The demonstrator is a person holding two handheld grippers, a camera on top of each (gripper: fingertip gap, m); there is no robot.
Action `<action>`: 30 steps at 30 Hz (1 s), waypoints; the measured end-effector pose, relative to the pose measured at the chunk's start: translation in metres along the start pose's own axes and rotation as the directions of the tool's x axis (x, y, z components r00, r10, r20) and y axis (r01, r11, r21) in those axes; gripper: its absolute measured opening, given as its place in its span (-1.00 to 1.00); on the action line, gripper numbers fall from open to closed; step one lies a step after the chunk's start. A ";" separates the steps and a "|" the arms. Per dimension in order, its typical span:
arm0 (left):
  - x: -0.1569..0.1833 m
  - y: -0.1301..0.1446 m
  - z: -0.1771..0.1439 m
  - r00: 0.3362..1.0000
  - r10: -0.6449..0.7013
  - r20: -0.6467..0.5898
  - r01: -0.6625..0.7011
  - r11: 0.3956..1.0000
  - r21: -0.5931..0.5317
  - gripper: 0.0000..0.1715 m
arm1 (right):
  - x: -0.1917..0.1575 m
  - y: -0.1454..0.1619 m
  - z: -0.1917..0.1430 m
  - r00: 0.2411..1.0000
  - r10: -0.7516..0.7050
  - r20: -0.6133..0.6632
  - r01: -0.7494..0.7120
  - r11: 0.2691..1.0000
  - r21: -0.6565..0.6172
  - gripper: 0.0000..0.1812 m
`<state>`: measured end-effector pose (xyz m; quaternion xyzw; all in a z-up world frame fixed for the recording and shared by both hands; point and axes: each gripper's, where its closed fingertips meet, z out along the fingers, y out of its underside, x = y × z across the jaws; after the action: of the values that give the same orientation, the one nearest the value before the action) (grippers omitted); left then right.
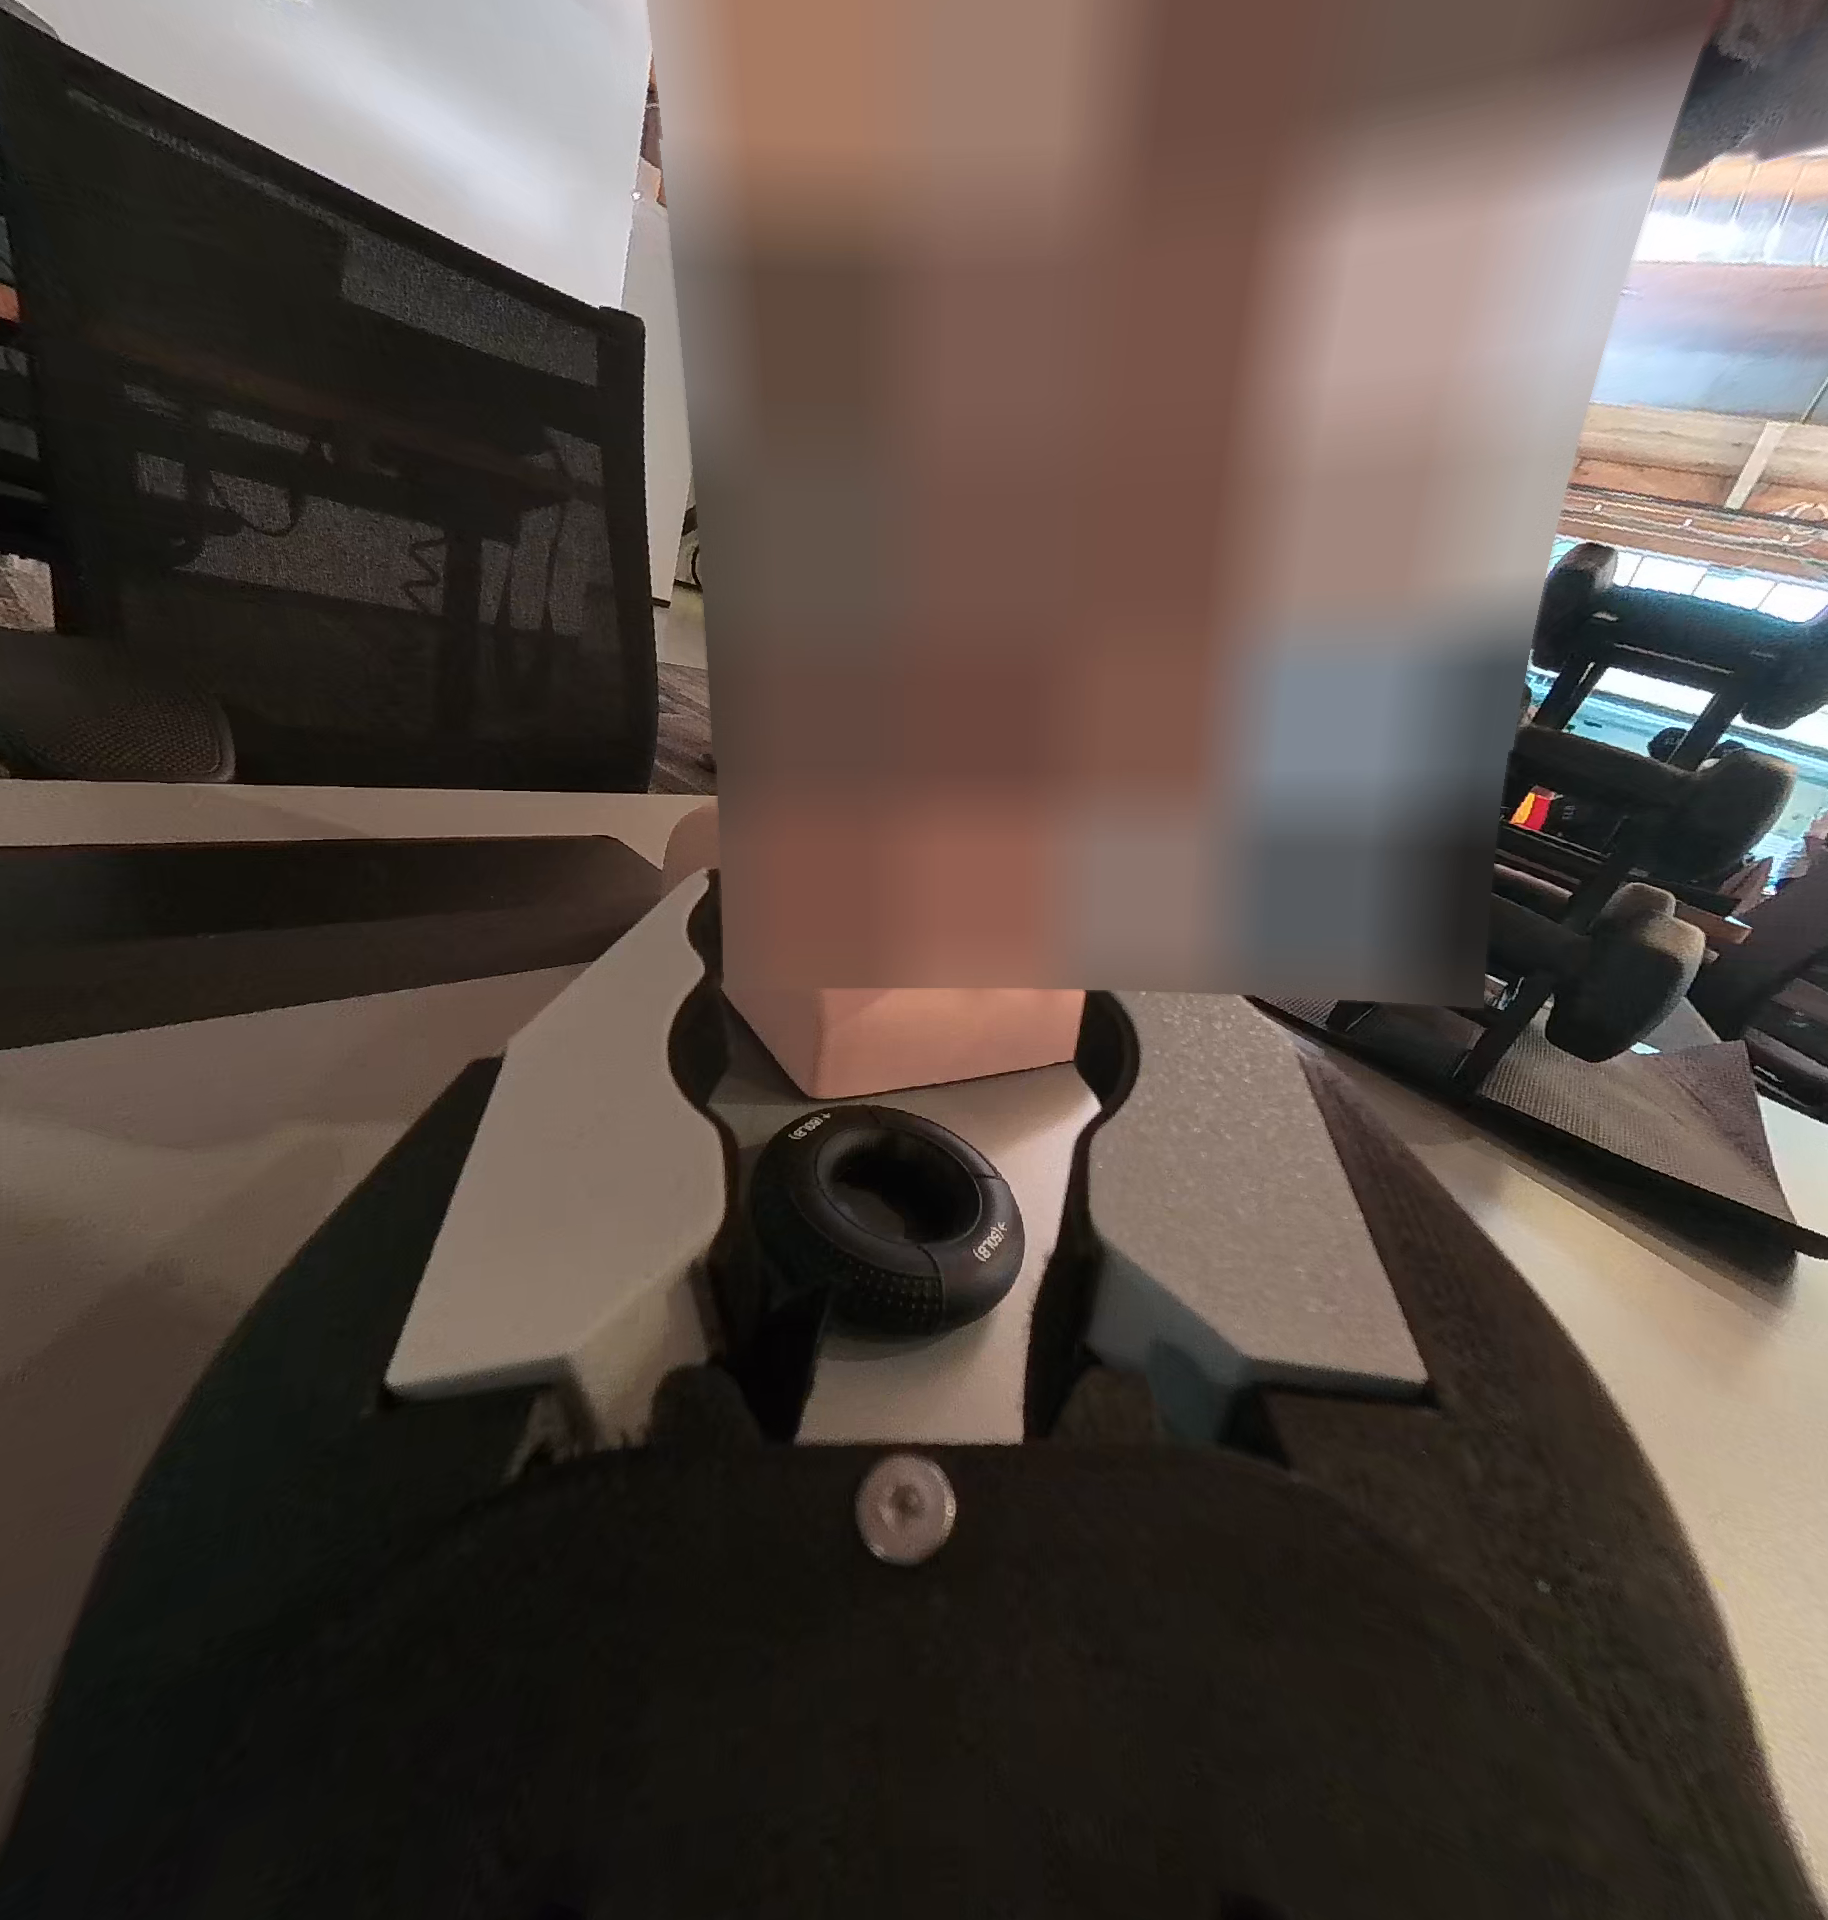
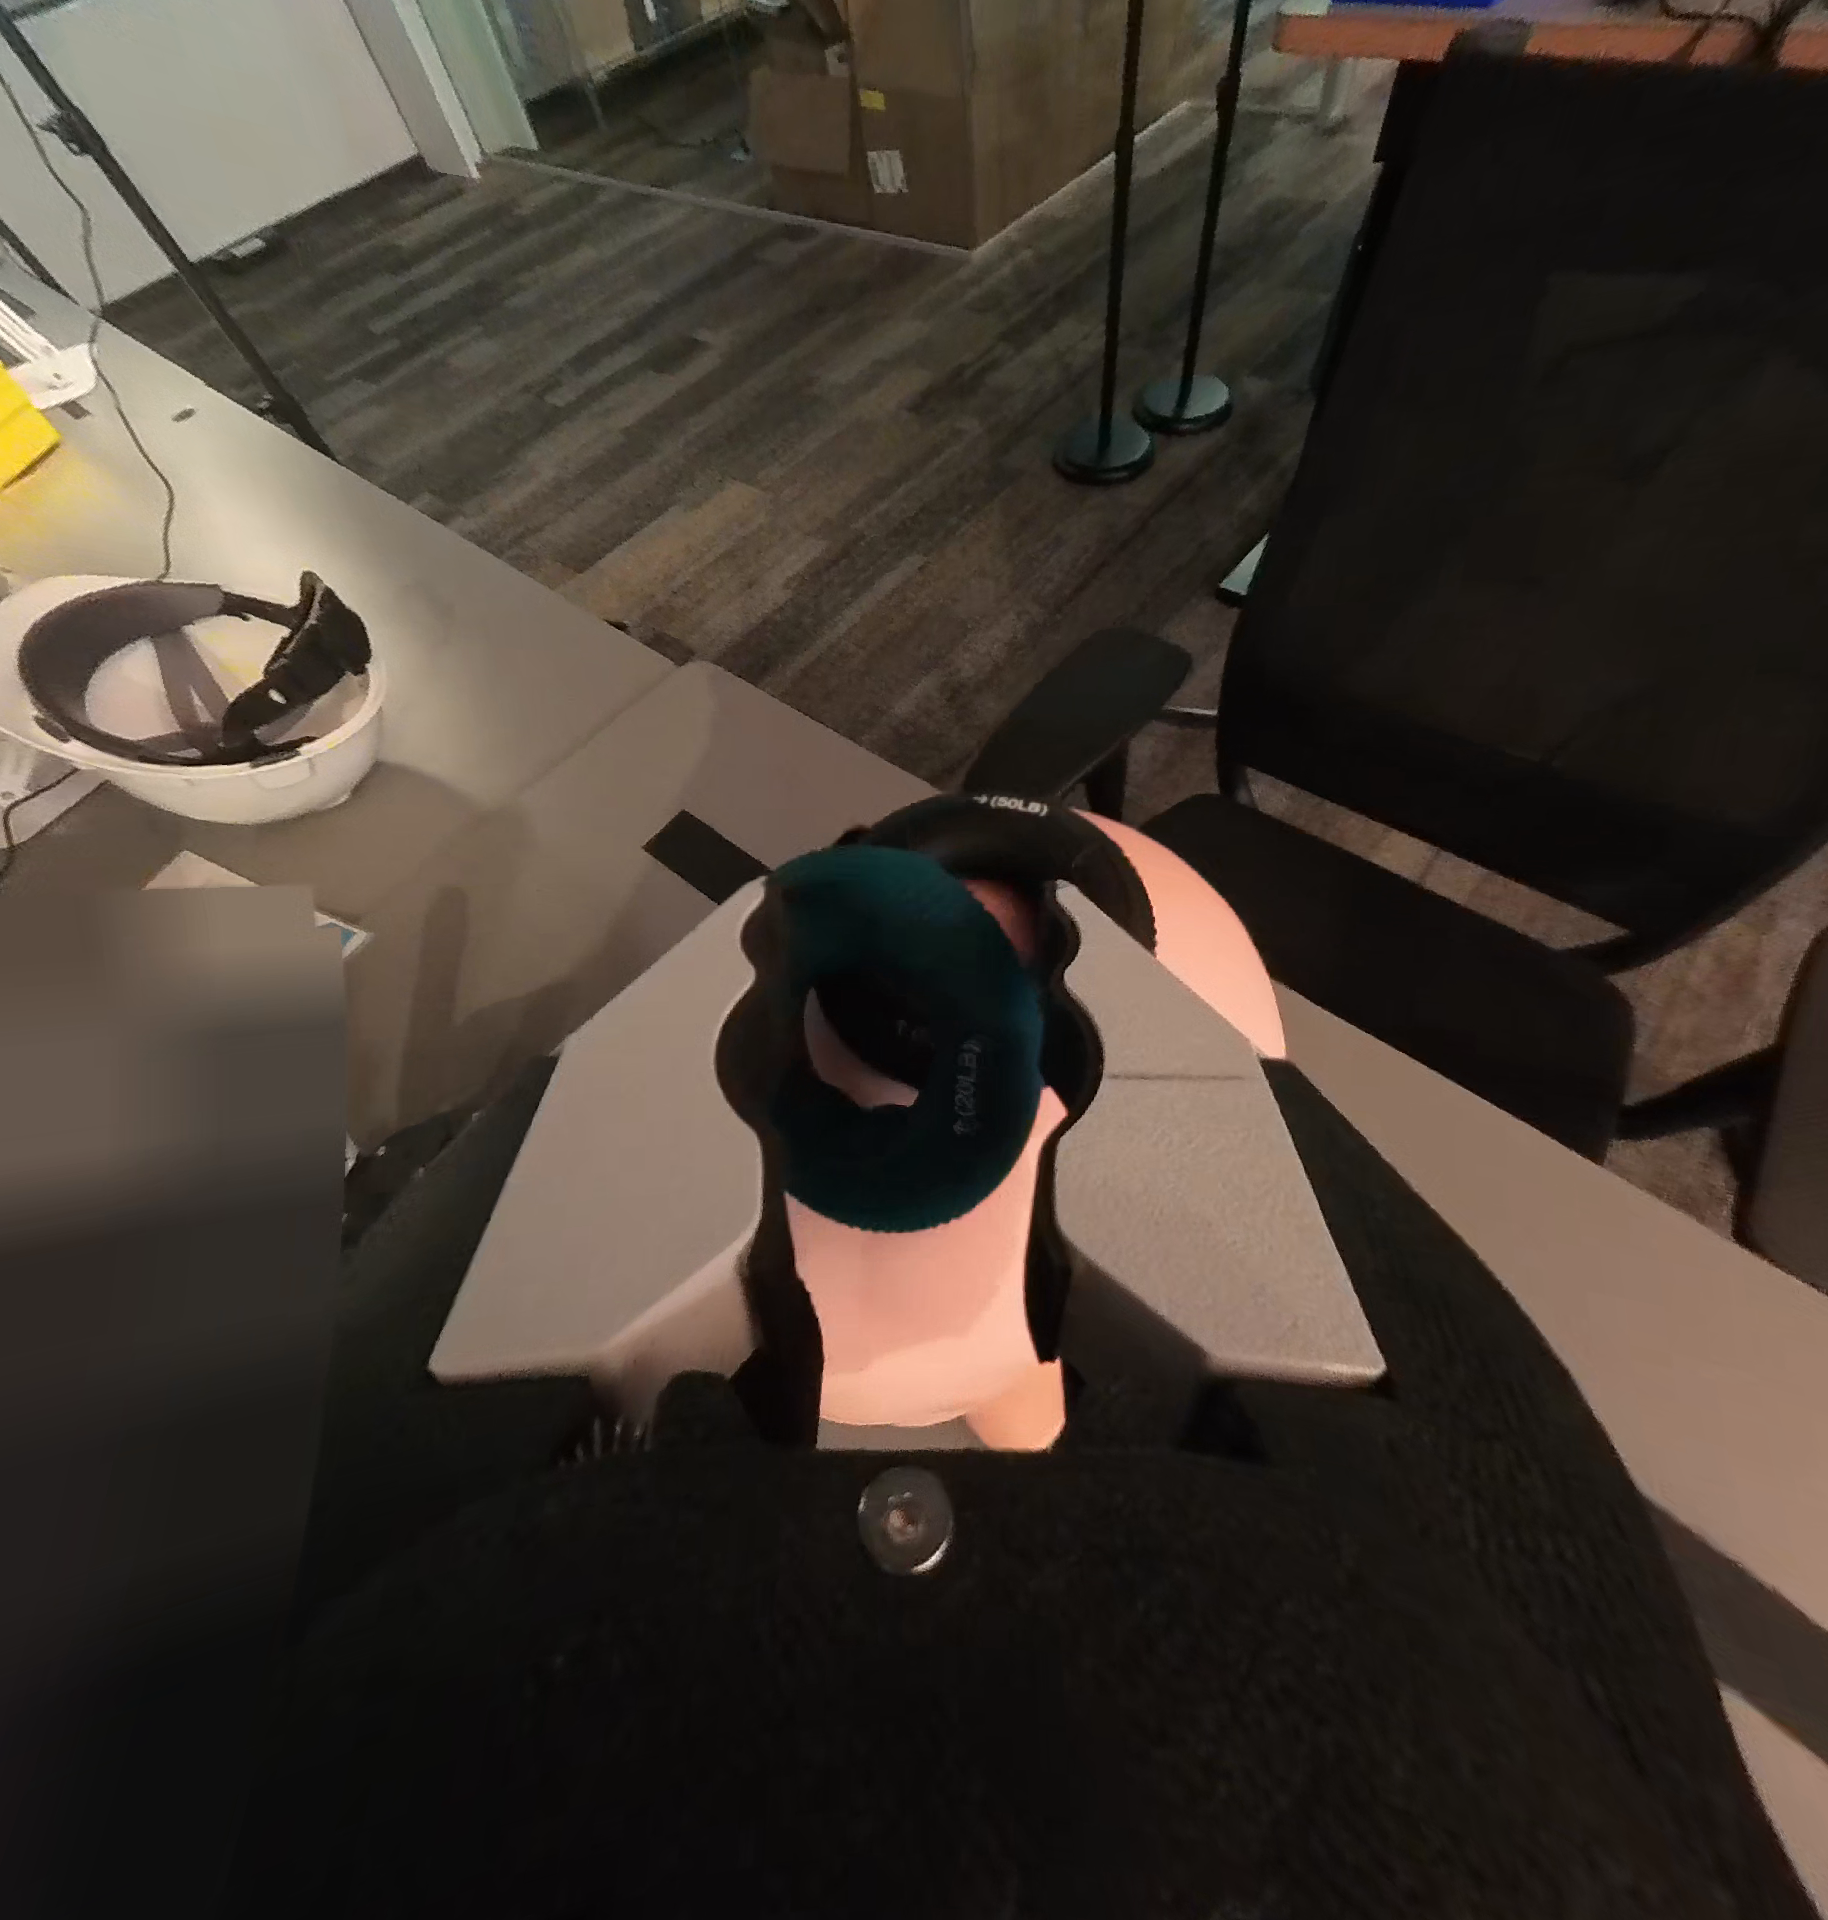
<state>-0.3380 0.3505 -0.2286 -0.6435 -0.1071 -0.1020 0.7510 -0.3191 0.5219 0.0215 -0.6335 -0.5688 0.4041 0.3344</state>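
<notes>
In the left wrist view my left gripper [image 1: 894,1039] is open just above the grey table [image 1: 1616,1455]. A black rubber grip ring [image 1: 884,1216] lies flat on the table between its grey fingers [image 1: 577,1195]. The base of a pink stand [image 1: 931,1039] is just beyond the fingertips; the rest of it is hidden by a blur. In the right wrist view my right gripper [image 2: 910,914] is shut on a dark teal grip ring [image 2: 889,1060], held on edge over the pink stand [image 2: 920,1320]. A second black ring [image 2: 1014,821] sits on the pink form just beyond the teal one.
A dumbbell rack [image 1: 1658,790] stands on a black mat [image 1: 1616,1143] at the right. An upturned white hard hat [image 2: 162,696] lies on the table [image 2: 536,665]. A black mesh chair [image 2: 1564,468] stands beyond the table edge, with stanchion bases [image 2: 1102,452] on the floor.
</notes>
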 end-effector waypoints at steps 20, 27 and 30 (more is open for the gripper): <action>0.000 0.000 0.000 1.000 -0.002 0.000 0.002 1.000 0.000 -0.24 | 0.004 0.024 -0.032 0.833 -0.437 -0.340 0.457 0.889 -0.023 -0.80; 0.001 0.000 0.000 1.000 0.004 0.000 -0.004 1.000 0.000 -0.24 | 0.015 -0.013 -0.026 0.890 -0.333 -0.312 0.276 0.937 -0.213 -0.80; 0.000 0.000 -0.001 1.000 -0.002 0.000 0.002 1.000 0.001 -0.24 | 0.024 -0.007 -0.012 0.921 -0.261 -0.290 0.140 0.915 -0.379 -0.80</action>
<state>-0.3379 0.3499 -0.2286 -0.6430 -0.1080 -0.1027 0.7512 -0.3108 0.5467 0.0295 -0.6795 -0.6294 0.1457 0.3478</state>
